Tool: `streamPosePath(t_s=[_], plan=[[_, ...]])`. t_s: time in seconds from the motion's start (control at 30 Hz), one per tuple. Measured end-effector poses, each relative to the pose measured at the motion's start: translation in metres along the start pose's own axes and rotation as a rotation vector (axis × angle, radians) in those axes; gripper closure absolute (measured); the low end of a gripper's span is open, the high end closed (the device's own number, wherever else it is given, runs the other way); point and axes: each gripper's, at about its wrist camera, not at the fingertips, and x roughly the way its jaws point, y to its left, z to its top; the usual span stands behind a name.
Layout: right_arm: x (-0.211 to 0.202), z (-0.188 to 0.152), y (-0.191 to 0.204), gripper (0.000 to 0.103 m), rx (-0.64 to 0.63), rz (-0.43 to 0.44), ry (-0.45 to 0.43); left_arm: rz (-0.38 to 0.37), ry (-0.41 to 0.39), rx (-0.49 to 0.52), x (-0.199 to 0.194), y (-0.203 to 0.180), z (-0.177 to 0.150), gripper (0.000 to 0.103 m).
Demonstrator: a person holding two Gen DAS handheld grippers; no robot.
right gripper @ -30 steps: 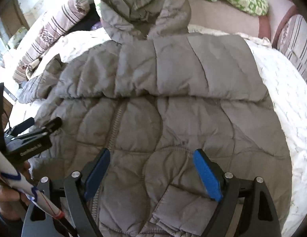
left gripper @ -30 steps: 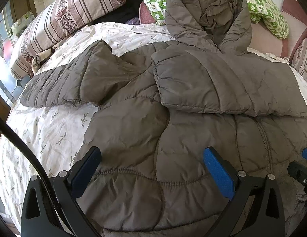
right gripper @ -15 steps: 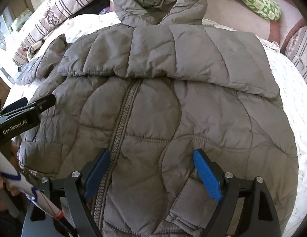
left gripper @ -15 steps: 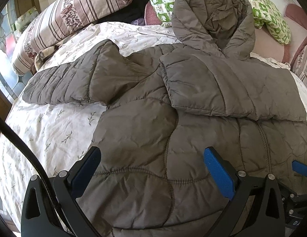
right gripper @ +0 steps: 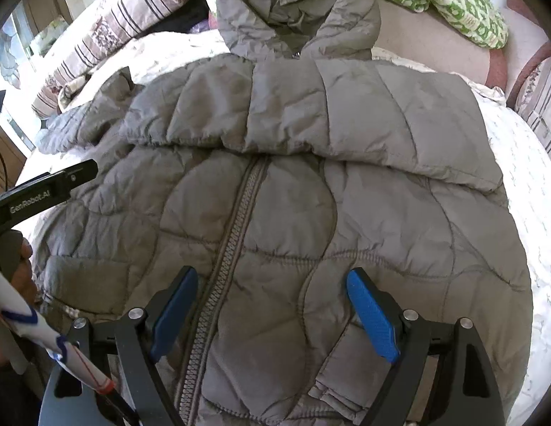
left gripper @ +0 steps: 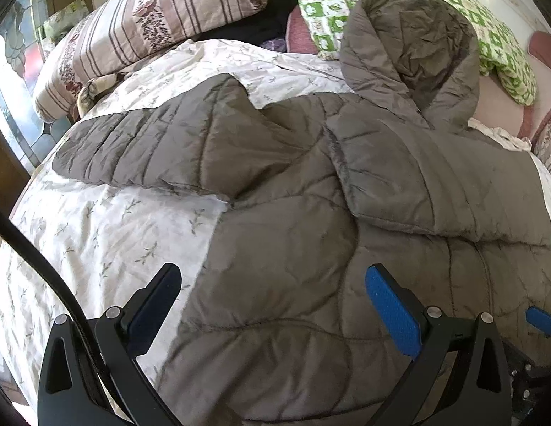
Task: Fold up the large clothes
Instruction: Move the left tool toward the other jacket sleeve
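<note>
Left wrist view — grey padded jacket (left gripper: 293,248) spread on floral bedsheet (left gripper: 98,234), one sleeve folded across chest, left gripper (left gripper: 272,305) gaping above its hem, right wrist view — right gripper (right gripper: 272,305) wide apart, empty, over zipper (right gripper: 225,266).

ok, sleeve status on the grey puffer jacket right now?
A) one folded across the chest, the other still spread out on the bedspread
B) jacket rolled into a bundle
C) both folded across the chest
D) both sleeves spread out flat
A: one sleeve lies folded across the chest of the jacket, while the other sleeve stretches out over the bedspread.
</note>
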Motion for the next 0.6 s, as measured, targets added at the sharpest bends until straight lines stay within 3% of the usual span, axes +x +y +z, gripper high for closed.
streamPosePath(t_s=[0.6], plan=[[0.005, -0.002, 0.002, 0.013, -0.005, -0.009, 0.015, 0.072, 0.025, -0.254, 0.018, 0.109, 0.028, 0.000]])
